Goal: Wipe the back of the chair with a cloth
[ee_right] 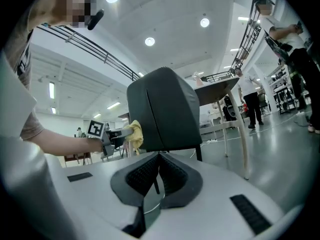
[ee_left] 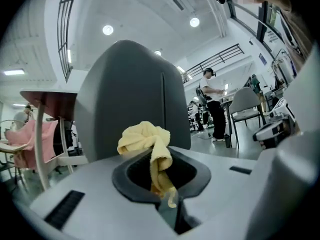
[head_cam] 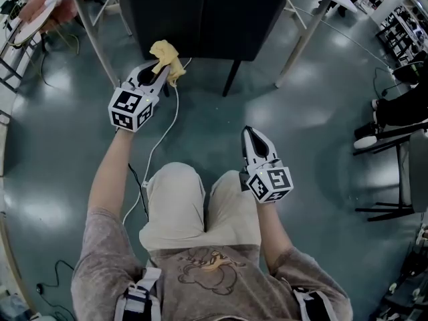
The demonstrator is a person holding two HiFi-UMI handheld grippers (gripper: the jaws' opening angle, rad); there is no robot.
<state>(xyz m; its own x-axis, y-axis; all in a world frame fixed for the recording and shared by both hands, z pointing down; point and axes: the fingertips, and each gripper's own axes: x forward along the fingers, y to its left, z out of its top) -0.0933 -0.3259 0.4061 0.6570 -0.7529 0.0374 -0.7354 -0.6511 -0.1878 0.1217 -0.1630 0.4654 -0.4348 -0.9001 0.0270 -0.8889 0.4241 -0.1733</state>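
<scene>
A dark grey chair (head_cam: 200,12) stands ahead of me, its back (ee_left: 125,94) facing me; it also fills the middle of the right gripper view (ee_right: 162,111). My left gripper (head_cam: 159,71) is shut on a crumpled yellow cloth (head_cam: 167,57), held just short of the chair back's lower left. In the left gripper view the cloth (ee_left: 147,141) bunches out of the shut jaws, and in the right gripper view it (ee_right: 134,135) shows by the chair's left edge. My right gripper (head_cam: 256,138) hangs lower, over the floor right of my knees, shut with nothing in it.
White table legs (head_cam: 301,42) stand right and left (head_cam: 93,35) of the chair. A white cable (head_cam: 164,139) runs over the grey floor under the left gripper. A black chair frame (head_cam: 394,179) and a seated person's legs (head_cam: 394,116) are at the right.
</scene>
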